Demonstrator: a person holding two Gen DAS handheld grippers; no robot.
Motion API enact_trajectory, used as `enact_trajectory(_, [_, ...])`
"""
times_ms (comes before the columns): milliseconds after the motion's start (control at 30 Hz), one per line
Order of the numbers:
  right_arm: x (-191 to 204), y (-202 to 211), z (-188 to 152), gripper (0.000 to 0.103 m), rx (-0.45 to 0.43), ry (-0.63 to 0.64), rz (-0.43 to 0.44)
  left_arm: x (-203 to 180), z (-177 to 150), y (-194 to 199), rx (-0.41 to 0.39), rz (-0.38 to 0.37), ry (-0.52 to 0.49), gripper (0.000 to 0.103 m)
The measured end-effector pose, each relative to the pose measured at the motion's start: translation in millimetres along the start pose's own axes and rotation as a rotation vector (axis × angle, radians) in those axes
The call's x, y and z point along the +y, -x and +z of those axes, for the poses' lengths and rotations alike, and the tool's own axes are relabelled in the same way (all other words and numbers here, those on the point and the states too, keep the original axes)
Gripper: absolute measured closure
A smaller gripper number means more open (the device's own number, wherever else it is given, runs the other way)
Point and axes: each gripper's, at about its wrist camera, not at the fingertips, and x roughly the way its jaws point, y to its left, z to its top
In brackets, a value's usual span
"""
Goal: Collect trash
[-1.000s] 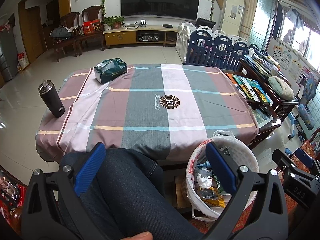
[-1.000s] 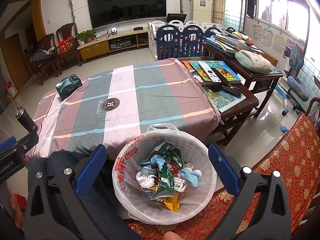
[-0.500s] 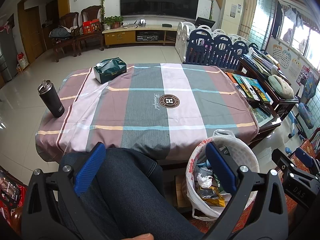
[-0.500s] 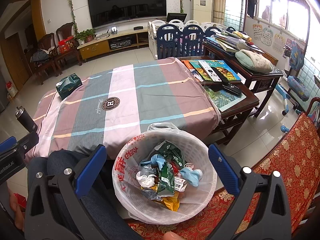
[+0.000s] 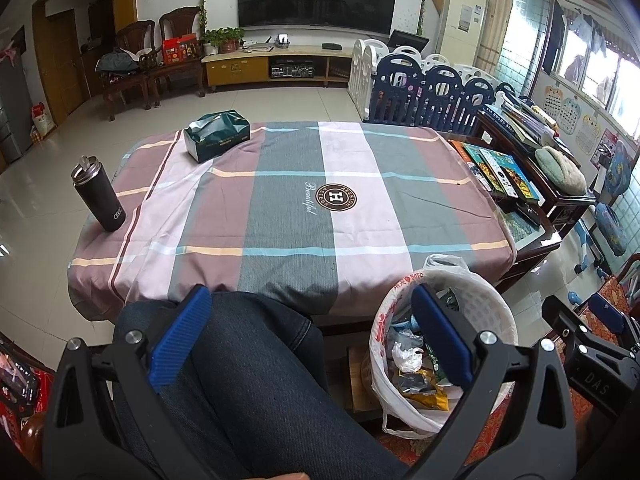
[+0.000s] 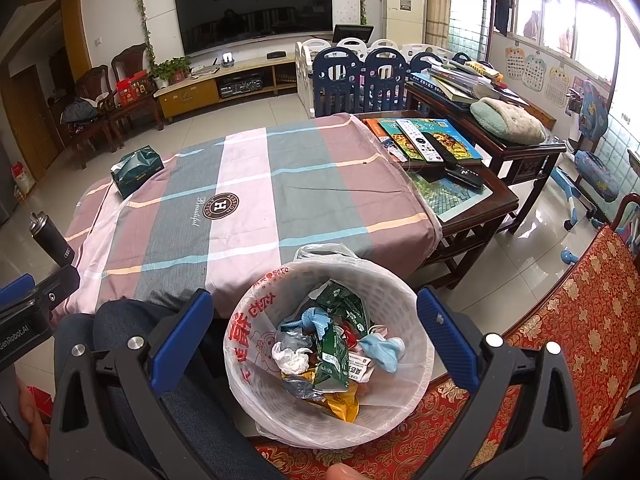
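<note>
White lattice wastebasket (image 5: 494, 308), bag-lined, beside plaid-clothed surface (image 5: 288, 216); left tongs (image 5: 310, 328) spread wide, empty, above denim knee. Right view: right tongs (image 6: 322, 330) agape, empty, over wastebasket (image 6: 400, 280); crumpled wrappers and tissues (image 6: 332, 344) inside.

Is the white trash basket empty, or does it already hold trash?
It holds trash: the white trash basket has wrappers and crumpled tissues piled inside its plastic liner.

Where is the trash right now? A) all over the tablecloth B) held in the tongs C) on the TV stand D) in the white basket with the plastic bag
D: crumpled wrappers and tissues lie in the bag-lined white basket; both tongs are open and hold nothing.
</note>
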Motion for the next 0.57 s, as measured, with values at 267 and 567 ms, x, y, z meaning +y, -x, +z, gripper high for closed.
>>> enact_trajectory(267, [-0.2, -2.0, -2.9, 0.004, 0.003, -0.001, -0.002, -1.1, 0.4, 0.5, -0.010, -0.001, -0.001, 0.003])
enact_trajectory(567, [-9.0, 4.6, 3.7, 0.004, -0.049, -0.044, 0.016, 5.6, 1.6, -7.5, 0.011, 0.004, 0.022, 0.003])
